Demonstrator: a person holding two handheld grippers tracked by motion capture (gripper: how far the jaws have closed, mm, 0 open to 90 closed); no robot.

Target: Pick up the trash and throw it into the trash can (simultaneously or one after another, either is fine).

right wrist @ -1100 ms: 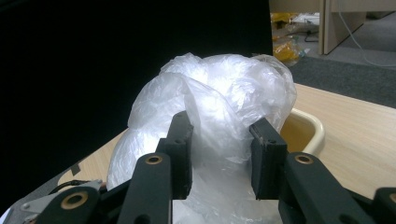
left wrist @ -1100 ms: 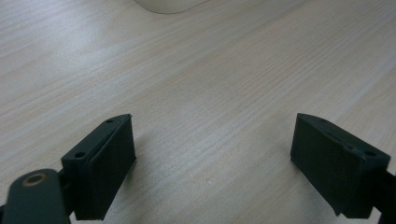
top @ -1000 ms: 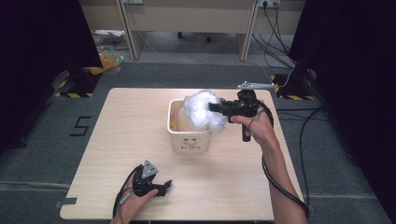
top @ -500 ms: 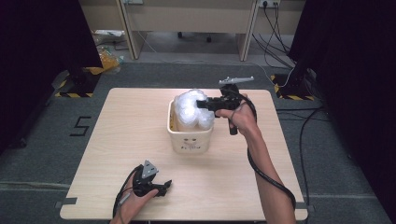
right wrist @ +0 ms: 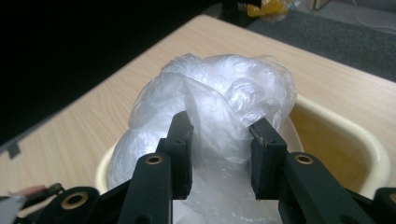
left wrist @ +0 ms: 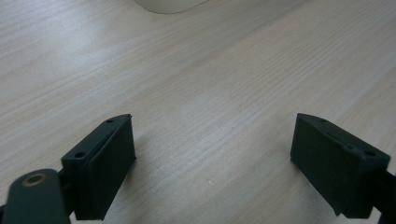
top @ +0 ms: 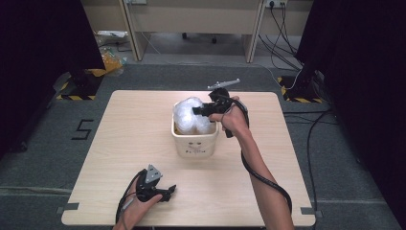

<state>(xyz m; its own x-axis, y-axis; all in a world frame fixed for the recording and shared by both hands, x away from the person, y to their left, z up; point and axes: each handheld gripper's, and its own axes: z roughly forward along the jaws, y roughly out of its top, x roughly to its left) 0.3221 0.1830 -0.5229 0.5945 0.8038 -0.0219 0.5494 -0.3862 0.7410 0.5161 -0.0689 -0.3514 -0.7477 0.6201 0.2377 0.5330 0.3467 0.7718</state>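
Crumpled clear plastic bag (right wrist: 219,107) sits bunched in the cream bin (top: 195,139) mid-table, bulging over the rim. Right gripper (right wrist: 222,154) clenched on a fold, reaching in from the bin's right. Left gripper (left wrist: 212,163) released, jaws wide, resting on the bare table (top: 119,143) near the front edge, well apart.

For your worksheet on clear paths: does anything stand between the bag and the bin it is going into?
Nothing visible does. The right gripper holds the bag partly inside the bin, whose remaining space looks empty.
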